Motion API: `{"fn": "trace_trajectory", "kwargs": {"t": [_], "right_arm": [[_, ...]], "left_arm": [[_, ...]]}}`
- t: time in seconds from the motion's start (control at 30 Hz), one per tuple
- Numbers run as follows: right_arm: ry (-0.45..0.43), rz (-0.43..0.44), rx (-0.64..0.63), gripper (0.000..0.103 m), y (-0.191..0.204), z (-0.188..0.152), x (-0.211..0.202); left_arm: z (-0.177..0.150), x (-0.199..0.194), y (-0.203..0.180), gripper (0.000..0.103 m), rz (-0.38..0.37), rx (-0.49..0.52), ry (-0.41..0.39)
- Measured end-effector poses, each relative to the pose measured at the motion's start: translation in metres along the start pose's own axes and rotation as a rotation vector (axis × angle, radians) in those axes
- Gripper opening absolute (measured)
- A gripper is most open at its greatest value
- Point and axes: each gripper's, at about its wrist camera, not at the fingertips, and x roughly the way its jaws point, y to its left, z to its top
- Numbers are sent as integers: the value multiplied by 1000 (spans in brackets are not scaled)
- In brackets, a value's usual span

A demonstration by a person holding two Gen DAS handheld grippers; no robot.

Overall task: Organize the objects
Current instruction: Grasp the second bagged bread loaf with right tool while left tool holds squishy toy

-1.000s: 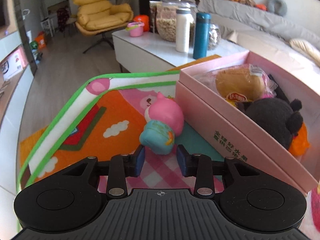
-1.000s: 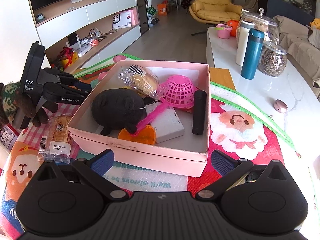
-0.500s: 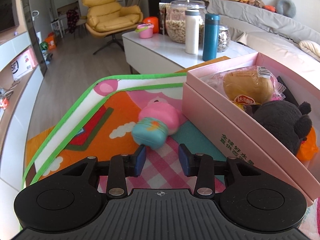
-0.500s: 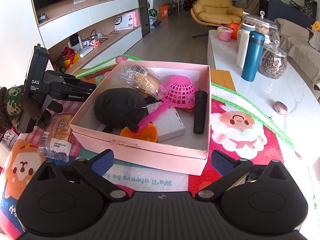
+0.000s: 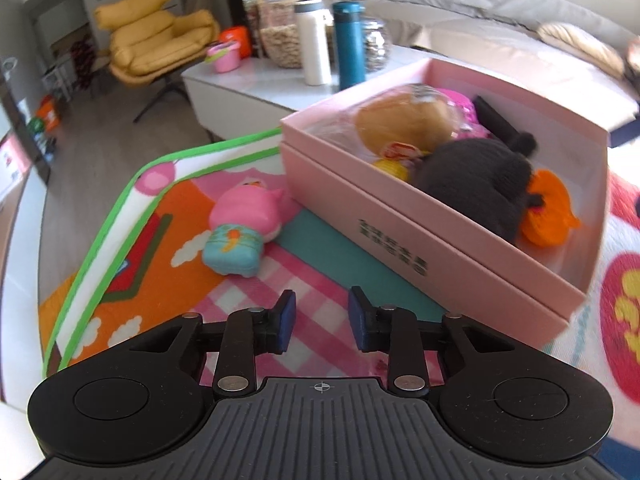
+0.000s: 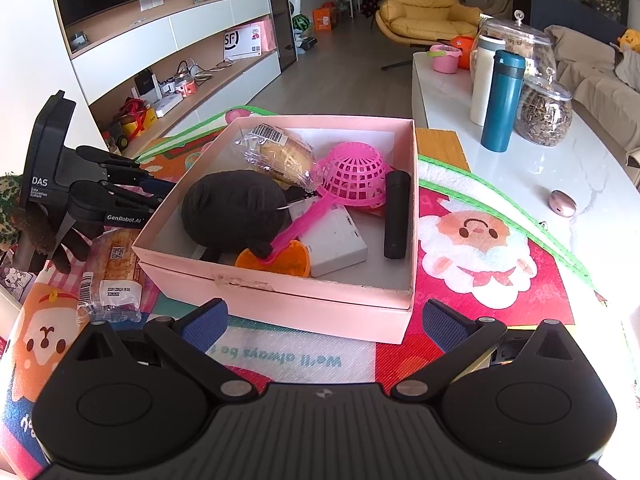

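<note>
A pink rectangular cardboard box (image 6: 280,312) is set on a bright cartoon-printed play mat (image 6: 480,240), whose green-trimmed edge (image 5: 100,240) is seen running along the floor side in the left wrist view and beside a white marble-topped table (image 6: 560,172) in the right wrist view. A bare strip of checked mat is left between the box's long side wall and the left gripper (image 5: 319,322).

A soft pink and teal squishy figure toy (image 5: 240,232) is laid on its side on the mat, just beside the box's far corner and apart from the wall. Its long axis is turned slantwise, with the pink head towards the box corner and the teal base towards the gripper. It lies ahead of the blue pads (image 5: 286,320) and slightly to their left, not between them.

The left gripper's jaws are seen at a narrow gap and are closing, with nothing between them. The right gripper (image 6: 324,326) is held wide, with nothing gripped, in front of the box's near wall.

Inside the box, a black plush toy (image 6: 232,208), a wrapped bread roll (image 6: 276,152), a pink plastic sieve (image 6: 352,176), a white flat box (image 6: 336,240), a black cylinder (image 6: 396,212) and an orange plastic piece (image 6: 280,264) are packed. A second wrapped bread packet (image 6: 112,268) is left on the mat outside the box's left wall.
</note>
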Motion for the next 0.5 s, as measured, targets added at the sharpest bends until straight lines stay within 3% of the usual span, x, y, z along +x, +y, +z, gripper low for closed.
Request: {"fn": "trace_trajectory", "kwargs": {"t": [0.1,0.2,0.3,0.5], "right_arm": [[-1,8,5,103,-1,0,0],[-7,12,5,103,-2,-1,-1],[-8,14,3,103,-3,-2,0],[-5,14,20,103,-11,-4,2]], "left_arm": [[2,-9,1,37,-5,23,-10],[13,-19,15,37,82,-3,-79],[26,-13,34,36,124,-45,-83],[37,17,68,39,29,-171,-30]]}}
